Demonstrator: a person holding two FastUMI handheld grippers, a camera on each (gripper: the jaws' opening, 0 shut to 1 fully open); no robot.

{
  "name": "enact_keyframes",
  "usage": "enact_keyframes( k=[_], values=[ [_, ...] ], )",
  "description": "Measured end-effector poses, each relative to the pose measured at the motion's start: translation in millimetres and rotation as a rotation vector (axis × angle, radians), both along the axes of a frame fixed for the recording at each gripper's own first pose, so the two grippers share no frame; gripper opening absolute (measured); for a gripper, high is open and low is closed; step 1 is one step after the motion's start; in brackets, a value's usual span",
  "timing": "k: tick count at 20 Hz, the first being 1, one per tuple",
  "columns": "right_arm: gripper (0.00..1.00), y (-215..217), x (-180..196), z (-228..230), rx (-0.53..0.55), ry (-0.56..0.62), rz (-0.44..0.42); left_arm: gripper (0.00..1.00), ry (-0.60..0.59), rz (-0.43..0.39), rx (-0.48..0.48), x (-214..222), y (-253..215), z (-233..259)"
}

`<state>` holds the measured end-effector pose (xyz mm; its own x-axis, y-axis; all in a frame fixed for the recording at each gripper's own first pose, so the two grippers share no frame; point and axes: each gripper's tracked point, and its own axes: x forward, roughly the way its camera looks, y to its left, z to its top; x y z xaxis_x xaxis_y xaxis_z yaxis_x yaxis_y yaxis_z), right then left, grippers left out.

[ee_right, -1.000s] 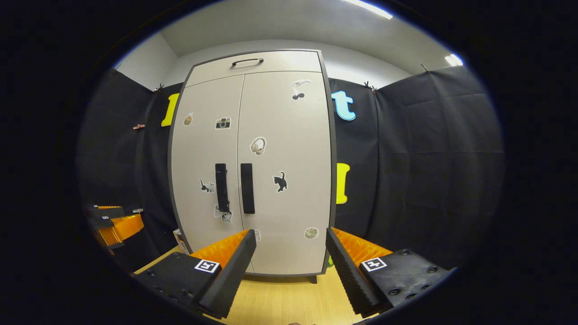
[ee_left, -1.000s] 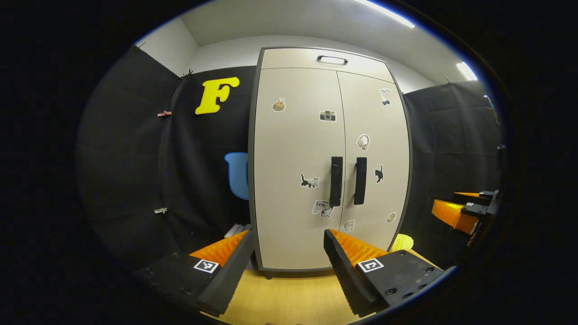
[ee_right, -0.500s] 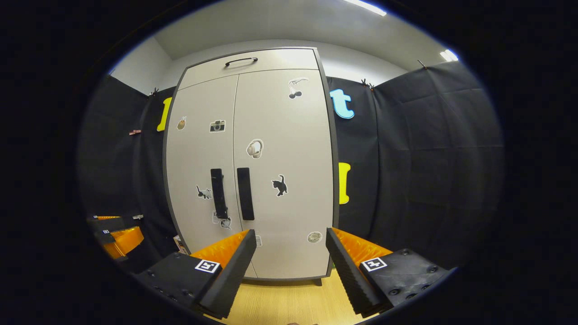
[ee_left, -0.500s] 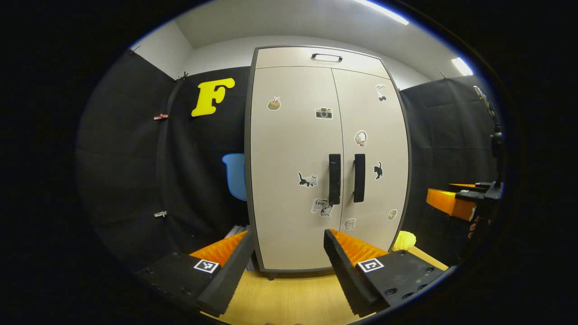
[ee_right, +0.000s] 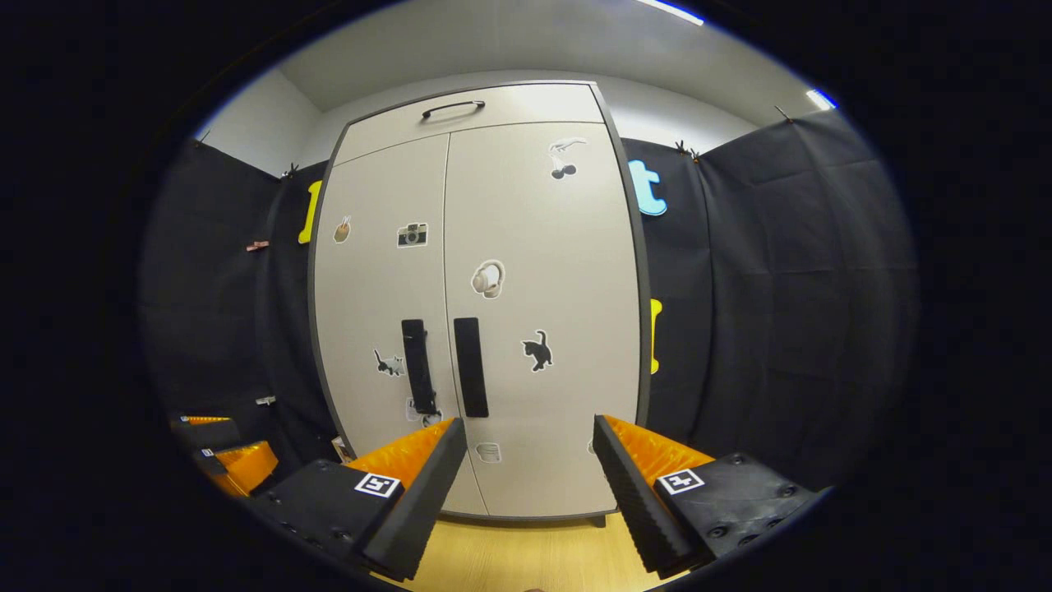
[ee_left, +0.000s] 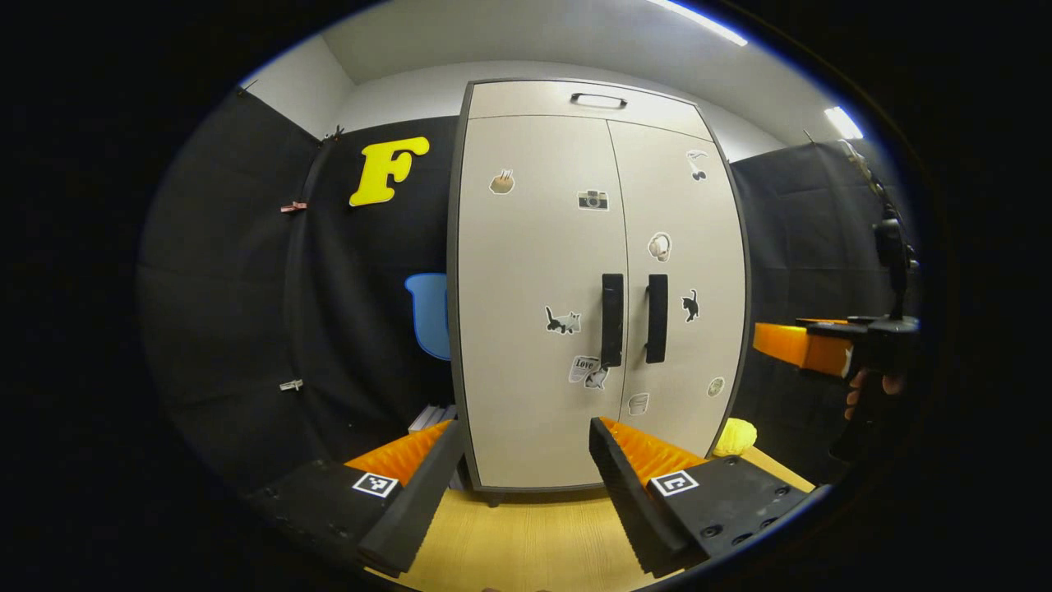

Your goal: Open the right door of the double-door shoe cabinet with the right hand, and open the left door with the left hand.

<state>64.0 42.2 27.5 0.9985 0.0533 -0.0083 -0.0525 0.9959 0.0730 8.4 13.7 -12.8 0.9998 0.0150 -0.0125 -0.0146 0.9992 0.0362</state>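
Shoe cabinet (ee_left: 534,329) stands dead ahead, twelve o'clock from both grippers, doors shut, nothing touched yet. Nearest first: the left gripper (ee_left: 518,485) hangs over the pale wood floor (ee_left: 526,543) with its fingers spread wide and nothing between them. The right gripper (ee_right: 526,485) is the same, released and empty, well short of the cabinet. From the left gripper view it also shows out at three o'clock, a hand (ee_left: 871,390) wrapped round its grip.

Farther in, the two dark vertical handles sit side by side at the centre seam, around mid-height: the left door handle (ee_left: 611,319) and the right door handle (ee_right: 471,367). Those are the places to take hold, I reckon. They look like rigid bars, narrow enough for the jaws to close across, though smooth, so a grasp could slip if it is loose.

The right door (ee_right: 542,329) and left door (ee_left: 534,296) look like stiff flat panels, probably light on their hinges; I'd expect them to swing outward on an arc, so pull along that arc. Beyond it all, black cloth wall (ee_left: 246,312).
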Motion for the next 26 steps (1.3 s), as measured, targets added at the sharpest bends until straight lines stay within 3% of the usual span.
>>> enact_keyframes(
  k=[9, 15, 26],
  values=[
    [0.98, 23.7, 72.1, 30.1, -0.054, -0.048, 0.018, 0.95, 0.042, 0.043, -0.009, -14.3, 24.8, -22.6],
    [0.98, 48.5, 123.4, 31.9, -0.078, -0.055, 0.046, 0.96, 0.077, 0.092, -0.065, -20.5, 47.9, -41.6],
    [0.94, 68.3, 166.3, 2.3, -0.096, 0.031, 0.040, 0.96, 0.114, 0.156, -0.069, -23.2, 70.8, -59.5]
  ],
)
